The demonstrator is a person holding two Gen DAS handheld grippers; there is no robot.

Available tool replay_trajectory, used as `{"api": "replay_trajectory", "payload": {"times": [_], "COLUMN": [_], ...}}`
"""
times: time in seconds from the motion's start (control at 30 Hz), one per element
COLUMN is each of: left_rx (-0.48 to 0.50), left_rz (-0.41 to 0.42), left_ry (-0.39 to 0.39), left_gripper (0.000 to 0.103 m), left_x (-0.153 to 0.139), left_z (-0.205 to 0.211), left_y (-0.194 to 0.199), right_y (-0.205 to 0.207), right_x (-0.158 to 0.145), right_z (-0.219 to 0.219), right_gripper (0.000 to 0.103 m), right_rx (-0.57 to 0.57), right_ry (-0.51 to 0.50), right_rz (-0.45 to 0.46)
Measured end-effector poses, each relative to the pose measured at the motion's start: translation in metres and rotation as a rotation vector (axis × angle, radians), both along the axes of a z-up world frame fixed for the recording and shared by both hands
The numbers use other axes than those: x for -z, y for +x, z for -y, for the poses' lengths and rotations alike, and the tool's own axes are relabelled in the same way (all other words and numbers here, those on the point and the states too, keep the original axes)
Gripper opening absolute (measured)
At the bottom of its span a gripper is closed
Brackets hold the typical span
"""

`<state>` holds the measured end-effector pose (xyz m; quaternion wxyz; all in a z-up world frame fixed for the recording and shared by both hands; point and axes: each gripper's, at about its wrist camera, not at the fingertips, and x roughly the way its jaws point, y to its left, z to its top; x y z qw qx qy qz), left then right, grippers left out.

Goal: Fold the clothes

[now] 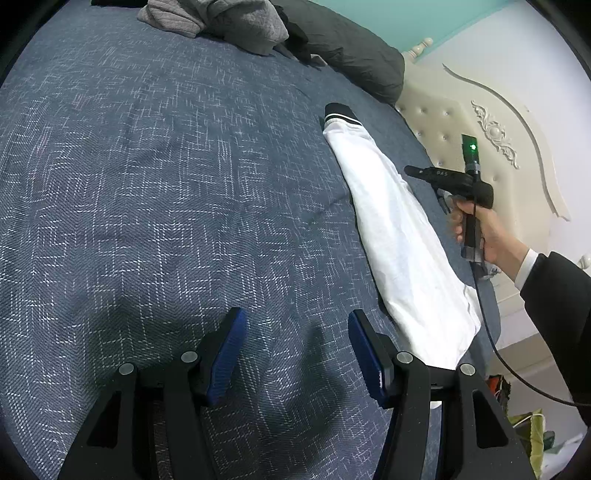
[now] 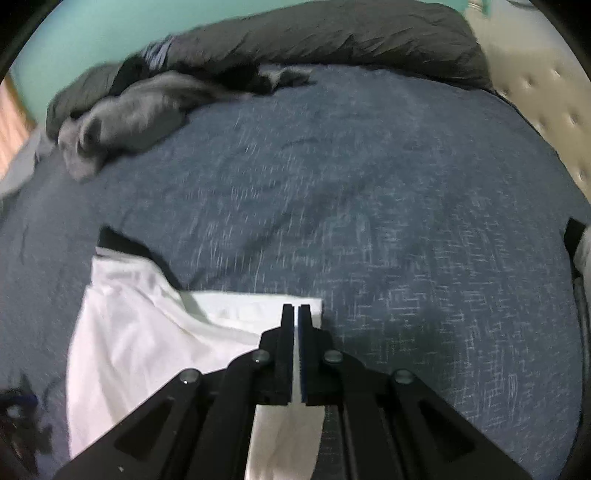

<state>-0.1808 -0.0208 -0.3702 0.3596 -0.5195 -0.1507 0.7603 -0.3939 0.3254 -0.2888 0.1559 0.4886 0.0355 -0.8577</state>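
Note:
A white garment (image 1: 399,240) with a black striped cuff (image 1: 340,110) lies stretched out along the right side of the blue bedspread (image 1: 147,184). My left gripper (image 1: 295,317) is open above bare bedspread, just left of the garment's near end, with nothing between its blue pads. A hand (image 1: 491,236) holds my right gripper (image 1: 410,171) over the garment's far edge. In the right wrist view my right gripper (image 2: 295,306) has its fingers pressed together on a folded edge of the white garment (image 2: 140,332). The cuff (image 2: 118,240) lies to its left.
A pile of grey clothes (image 1: 221,22) (image 2: 122,118) and a dark duvet (image 1: 354,51) (image 2: 332,37) lie at the far side of the bed. A cream tufted headboard (image 1: 480,129) borders the right. Bags (image 1: 532,432) sit on the floor beyond the bed's edge.

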Motion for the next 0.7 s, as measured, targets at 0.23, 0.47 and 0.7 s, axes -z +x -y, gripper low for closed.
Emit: {"api": "replay_trajectory", "payload": {"times": [0.23, 0.47, 0.7], "left_rx": [-0.002, 0.000, 0.000], "left_rz": [-0.002, -0.001, 0.001], "left_ry": [-0.001, -0.006, -0.003], "left_gripper": [0.062, 0.062, 0.062], "left_x": [-0.001, 0.000, 0.001], "left_z": [0.000, -0.002, -0.001], "left_y": [0.001, 0.000, -0.002], "right_y": [0.009, 0.017, 0.010], "right_x": [0.009, 0.016, 0.017], "right_z": [-0.014, -0.022, -0.027], "right_gripper": [0.021, 0.002, 0.001], "right_rx": [-0.032, -0.043, 0.068], "right_ry": [-0.045, -0.062, -0.001], "right_rz": [0.071, 0.109, 0.086]}}
